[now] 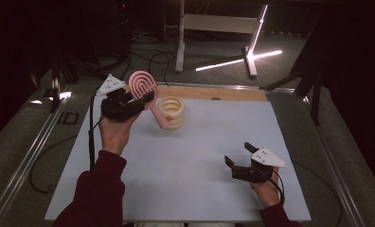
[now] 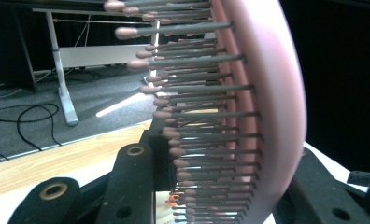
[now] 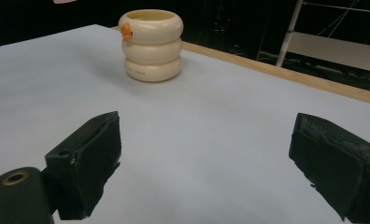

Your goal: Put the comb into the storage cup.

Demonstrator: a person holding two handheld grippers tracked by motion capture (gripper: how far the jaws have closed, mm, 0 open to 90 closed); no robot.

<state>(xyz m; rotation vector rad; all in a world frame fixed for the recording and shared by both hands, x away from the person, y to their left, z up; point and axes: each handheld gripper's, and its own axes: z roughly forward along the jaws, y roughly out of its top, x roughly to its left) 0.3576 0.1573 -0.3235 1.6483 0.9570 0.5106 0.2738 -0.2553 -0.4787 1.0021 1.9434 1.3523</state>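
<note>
So, high view: left gripper (image 1: 129, 101) is lifted above the far-left part of the white table top (image 1: 200, 179), held by the person's left hand (image 1: 113, 128) w/ a dark red sleeve (image 1: 98, 194) coming in from the bottom. Its jaws are clamped on a pink hairbrush (image 1: 143, 85), whose looped head stands up and leans left above the gripper, while the handle slants down-right to just beside, maybe touching, the cream ringed cup (image 1: 171, 113); can't tell which. The cup stands upright on the table near the far edge, a small orange mark low on its left side. Right gripper (image 1: 240, 161) rests low over the near-right part of the table, well apart from cup and brush, jaws spread w/ nothing between them, grey three-cornered plate (image 1: 269, 157) on top. A wooden strip (image 1: 233, 93) runs along the table's far edge; beyond it a dark floor w/ cables and a white frame. Left gripper view: the brush head (image 2: 276, 107) is very close, seen edge-on, rows of grey bristles w/ pink tips pointing left, and the black jaws squeeze it from both sides at the bottom. Right gripper view: two black jaws stand wide apart at bottom left and bottom right, bare table (image 3: 197, 140) between them; the cup (image 3: 150, 44) stands upright farther off, orange mark (image 3: 126, 31) near its rim at left
</note>
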